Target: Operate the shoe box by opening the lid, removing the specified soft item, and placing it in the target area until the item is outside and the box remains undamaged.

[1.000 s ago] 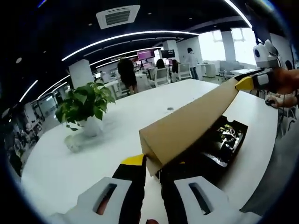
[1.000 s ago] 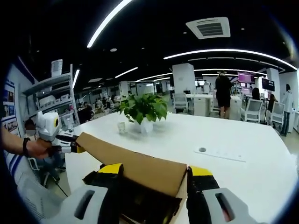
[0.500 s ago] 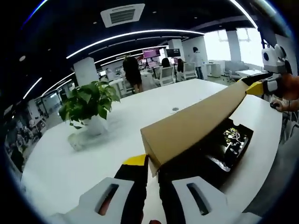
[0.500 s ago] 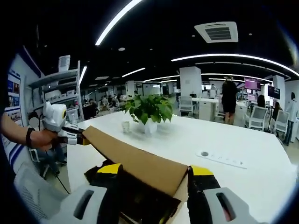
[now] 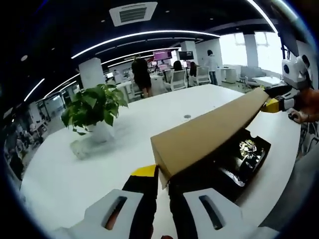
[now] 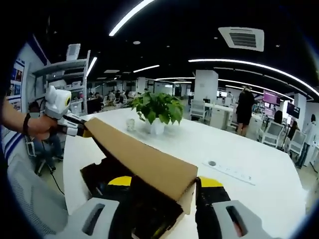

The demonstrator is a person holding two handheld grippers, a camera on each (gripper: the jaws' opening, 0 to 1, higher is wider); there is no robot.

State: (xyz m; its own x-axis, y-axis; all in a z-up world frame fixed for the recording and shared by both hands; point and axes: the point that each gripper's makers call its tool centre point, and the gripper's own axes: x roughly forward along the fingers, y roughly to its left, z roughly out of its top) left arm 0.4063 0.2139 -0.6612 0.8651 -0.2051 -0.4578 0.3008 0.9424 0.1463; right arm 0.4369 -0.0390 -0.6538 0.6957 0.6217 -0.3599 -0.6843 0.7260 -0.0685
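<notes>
The raised lid [image 5: 209,132] is hiding most of the box interior [image 5: 244,154]; the dark contents at four o'clock are staying too unclear to identify.

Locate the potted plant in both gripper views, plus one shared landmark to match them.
Left gripper view: potted plant sits left of centre on the white table, beyond and left of the raised cardboard lid.
Right gripper view: potted plant sits at centre, beyond the lid.
Shared landmark: the lid itself, with a gripper at each end.
</notes>
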